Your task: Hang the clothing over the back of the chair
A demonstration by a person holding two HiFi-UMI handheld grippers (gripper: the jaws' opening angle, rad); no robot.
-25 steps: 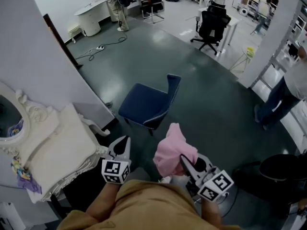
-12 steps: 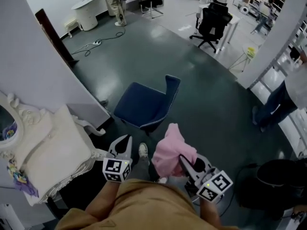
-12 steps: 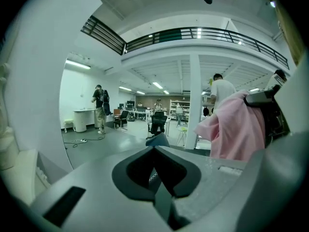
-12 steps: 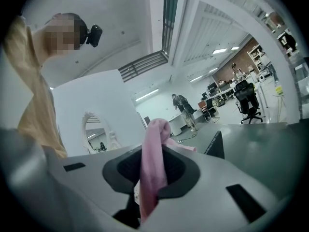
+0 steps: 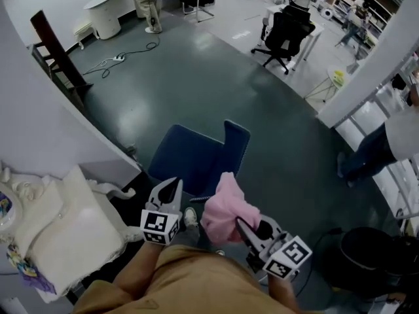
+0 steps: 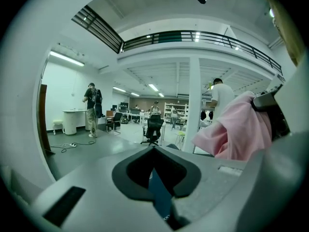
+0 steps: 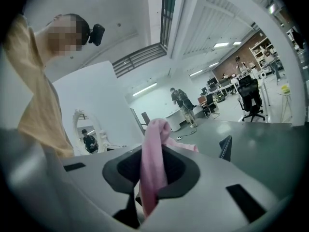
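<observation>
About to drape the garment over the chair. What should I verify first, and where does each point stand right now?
1. Pink cloth garment clamped in the right gripper: ok, the cloth runs between its jaws.
2. Left gripper free to help: ok, jaws together with nothing between them.
3. Blue upholstered chair upright, backrest bare: ok.
4. Garment over the backrest: not ok, it is held short of the chair, on the person's side.
5. Garment spread out for draping: not ok, it hangs bunched in a lump.
</observation>
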